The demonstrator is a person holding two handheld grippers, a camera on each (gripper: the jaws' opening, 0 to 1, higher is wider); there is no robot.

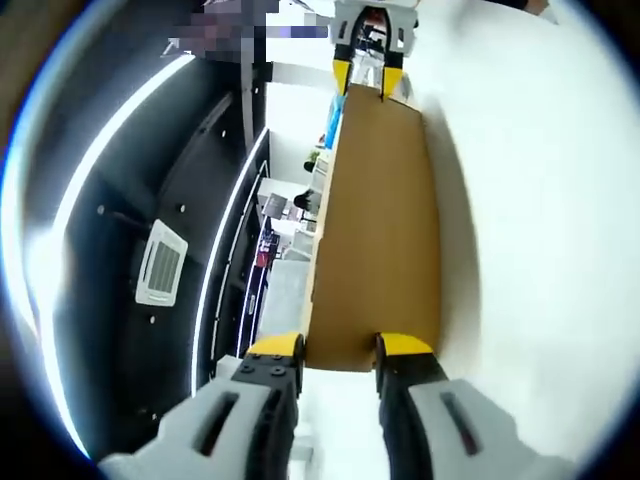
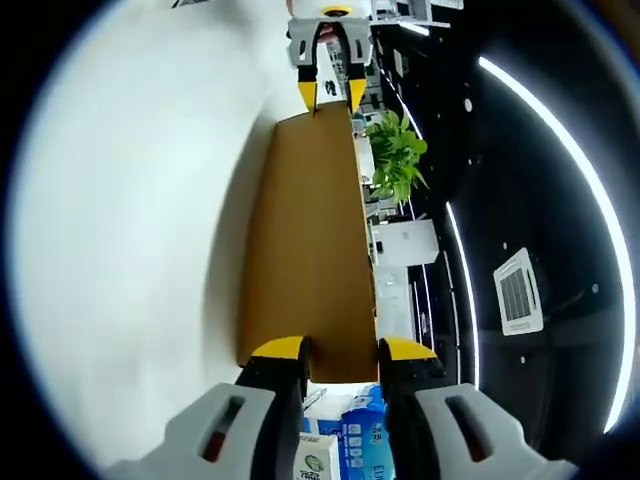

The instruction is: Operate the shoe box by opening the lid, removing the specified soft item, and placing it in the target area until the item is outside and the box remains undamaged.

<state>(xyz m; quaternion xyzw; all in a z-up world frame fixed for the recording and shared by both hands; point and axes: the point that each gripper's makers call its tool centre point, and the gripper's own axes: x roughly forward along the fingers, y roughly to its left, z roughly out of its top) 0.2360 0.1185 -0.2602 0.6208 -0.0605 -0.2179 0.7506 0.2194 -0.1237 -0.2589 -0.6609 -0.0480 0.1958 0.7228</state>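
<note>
Left gripper view
- Left claw [image 1: 340, 350]: its yellow-tipped jaws rise from the bottom and stand at the near short edge of the brown cardboard lid [image 1: 378, 230], one tip at either side of that edge; whether they pinch it or only stand spread around it I cannot tell.
- Lid: a long flat cardboard panel running away from the camera, seen edge-on against a white surface [image 1: 540, 200].
- Right claw [image 1: 367, 78]: at the far short end of the lid, its two yellow tips just at that edge; its grip cannot be told.
- Surroundings: a dark ceiling [image 1: 140, 200] with curved light strips and a square vent [image 1: 161, 263].

Right gripper view
- Right claw [image 2: 342, 352]: its jaws stand at the near edge of the same lid [image 2: 305, 240], a yellow tip at each side; pinching or spread cannot be told.
- Left claw [image 2: 331, 92]: at the far end of the lid, tips at its edge.
- Background: a green plant [image 2: 397, 152] beside the lid, blue and white packages [image 2: 345, 440] between the near jaws.
</note>
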